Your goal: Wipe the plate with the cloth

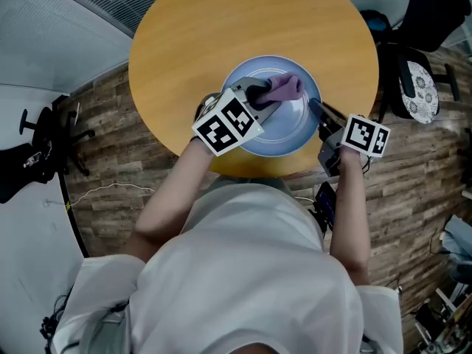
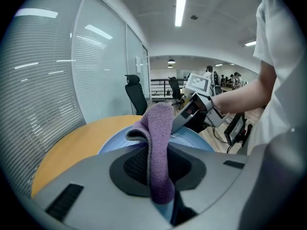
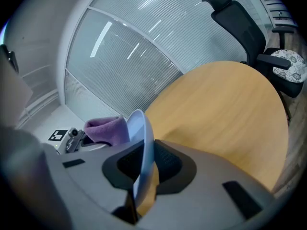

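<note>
Head view: the pale blue plate (image 1: pixel 291 130) is seen over the near edge of the round wooden table (image 1: pixel 221 28), with the purple cloth (image 1: pixel 284 87) resting in it. Left gripper view: the cloth is pinched between the jaws of the left gripper (image 2: pixel 158 169). Right gripper view: the plate's rim is clamped by the right gripper (image 3: pixel 143 169).

The plate's (image 1: pixel 295 124) near-left rim sits hidden under the left gripper (image 1: pixel 259 98) — the cloth's (image 2: pixel 160 147) lower end is lost between its jaws, and distant figures (image 2: pixel 209 73) are too small to tell.
</note>
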`<state>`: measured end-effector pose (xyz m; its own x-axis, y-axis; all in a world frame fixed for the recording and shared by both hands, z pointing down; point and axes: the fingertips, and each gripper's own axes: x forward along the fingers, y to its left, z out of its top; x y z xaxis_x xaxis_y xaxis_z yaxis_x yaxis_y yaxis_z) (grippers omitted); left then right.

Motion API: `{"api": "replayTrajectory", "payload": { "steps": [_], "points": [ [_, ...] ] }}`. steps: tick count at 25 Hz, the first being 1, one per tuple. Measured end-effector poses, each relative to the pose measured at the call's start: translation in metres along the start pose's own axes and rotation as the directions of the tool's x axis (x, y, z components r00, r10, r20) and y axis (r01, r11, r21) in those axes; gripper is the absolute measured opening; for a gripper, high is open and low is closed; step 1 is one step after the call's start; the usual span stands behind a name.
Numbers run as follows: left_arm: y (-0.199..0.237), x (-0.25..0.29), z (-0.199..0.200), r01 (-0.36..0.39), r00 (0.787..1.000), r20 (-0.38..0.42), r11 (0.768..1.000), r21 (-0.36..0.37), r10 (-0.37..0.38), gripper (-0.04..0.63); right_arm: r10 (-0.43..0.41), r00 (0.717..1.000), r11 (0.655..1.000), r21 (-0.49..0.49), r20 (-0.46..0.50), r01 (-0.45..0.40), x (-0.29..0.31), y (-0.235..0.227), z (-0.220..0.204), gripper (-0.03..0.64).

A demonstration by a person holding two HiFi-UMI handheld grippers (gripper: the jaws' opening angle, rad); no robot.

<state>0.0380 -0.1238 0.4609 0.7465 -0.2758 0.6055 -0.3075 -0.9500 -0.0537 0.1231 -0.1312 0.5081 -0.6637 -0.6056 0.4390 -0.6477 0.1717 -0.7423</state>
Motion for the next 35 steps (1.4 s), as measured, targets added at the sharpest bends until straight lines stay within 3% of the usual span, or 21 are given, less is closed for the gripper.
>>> {"api": "replayTrajectory", "payload": {
  "steps": [6,10,15,20,23,28,31,35],
  "points": [
    [0.008,-0.021,0.019,-0.018,0.987,0.162,1.0,-0.018,0.021,0.064,-0.019,0.999,1.0,0.002,0.034,0.019,-0.013,-0.003,0.009,0.058],
    [0.02,-0.037,0.031,-0.044,0.961,0.268,0.996,-0.072,0.061,0.064,-0.042,0.998,0.999,0.001,0.049,0.042,-0.019,-0.004,0.014,0.058],
    [0.044,-0.065,0.037,-0.094,0.899,0.407,0.978,-0.186,0.164,0.064,-0.033,0.997,0.999,0.009,0.074,0.033,-0.024,-0.003,0.019,0.058],
    [0.073,-0.093,0.035,-0.092,0.808,0.515,0.924,-0.372,0.288,0.066,-0.039,0.995,0.998,0.049,0.095,0.035,-0.03,-0.011,0.022,0.058],
    [0.084,-0.111,0.03,-0.132,0.764,0.542,0.906,-0.401,0.351,0.065,-0.026,0.993,0.997,0.077,0.114,0.017,-0.029,-0.014,0.022,0.058],
    [0.092,-0.133,0.021,-0.261,0.734,0.528,0.895,-0.361,0.427,0.064,-0.021,0.991,0.995,0.098,0.132,0.008,-0.029,-0.02,0.022,0.058],
    [0.096,-0.143,0.018,-0.272,0.703,0.542,0.878,-0.393,0.461,0.065,-0.023,0.989,0.993,0.121,0.147,0.005,-0.031,-0.025,0.022,0.058],
    [0.098,-0.151,0.01,-0.249,0.683,0.552,0.863,-0.44,0.478,0.064,-0.032,0.985,0.989,0.151,0.171,0.006,-0.035,-0.031,0.024,0.058]
  ]
}}
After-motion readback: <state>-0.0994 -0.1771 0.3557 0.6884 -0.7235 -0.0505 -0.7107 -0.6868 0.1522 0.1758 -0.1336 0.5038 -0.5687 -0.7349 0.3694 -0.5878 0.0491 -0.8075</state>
